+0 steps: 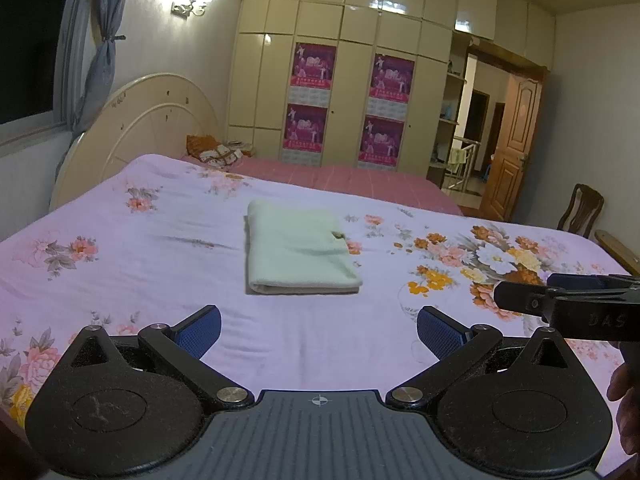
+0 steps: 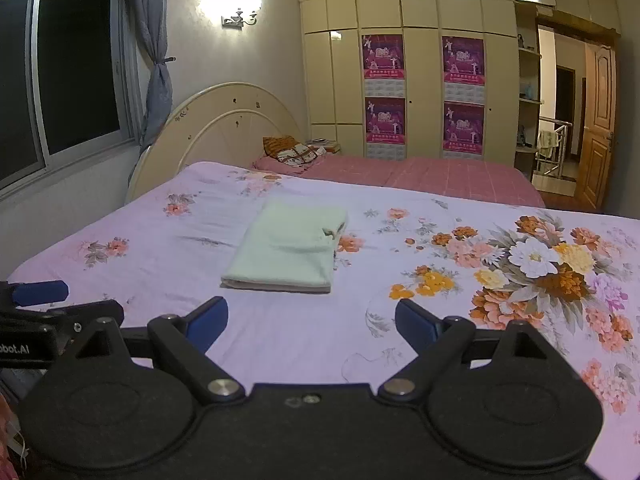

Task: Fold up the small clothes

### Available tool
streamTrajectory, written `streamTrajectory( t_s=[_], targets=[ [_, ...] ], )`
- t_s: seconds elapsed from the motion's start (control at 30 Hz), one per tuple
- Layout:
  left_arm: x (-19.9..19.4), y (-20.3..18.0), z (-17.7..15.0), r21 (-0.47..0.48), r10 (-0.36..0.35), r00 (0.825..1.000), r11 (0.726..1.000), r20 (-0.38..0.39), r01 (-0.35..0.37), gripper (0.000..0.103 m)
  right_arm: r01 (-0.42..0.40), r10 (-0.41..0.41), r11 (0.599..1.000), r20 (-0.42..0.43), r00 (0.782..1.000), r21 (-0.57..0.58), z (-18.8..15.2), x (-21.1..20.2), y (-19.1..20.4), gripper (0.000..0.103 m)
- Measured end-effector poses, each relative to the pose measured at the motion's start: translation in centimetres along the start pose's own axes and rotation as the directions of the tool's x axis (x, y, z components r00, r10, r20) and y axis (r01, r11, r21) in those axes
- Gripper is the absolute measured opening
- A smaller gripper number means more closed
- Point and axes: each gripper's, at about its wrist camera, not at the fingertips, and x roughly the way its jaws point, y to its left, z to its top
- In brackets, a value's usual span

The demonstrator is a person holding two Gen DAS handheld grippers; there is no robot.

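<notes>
**Folded cloth ahead of both open grippers**

A pale green, folded rectangular cloth was seen lying flat on the lilac floral bedsheet, ahead of both tools and touched by neither. The left gripper and right gripper were held with jaws spread, empty. The cloth's long axis ran away from them; neither gripper was judged clearly nearer.

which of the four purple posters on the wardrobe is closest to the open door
The upper right poster and lower right poster share the column nearer the wooden door; the upper left and lower left hang toward the headboard.
</notes>
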Motion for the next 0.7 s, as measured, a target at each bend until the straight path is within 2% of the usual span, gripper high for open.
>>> streamTrajectory(
  t_s=[0.7],
  targets=[
    [-0.2, -1.3, 0.3, 0.022, -0.014, 1.0, 1.0, 0.002, 0.014, 0.103, 0.015, -0.015, 1.0, 0.008, 1.0, 0.009, -0.4, -0.9, -0.4, 0.091]
  ],
)
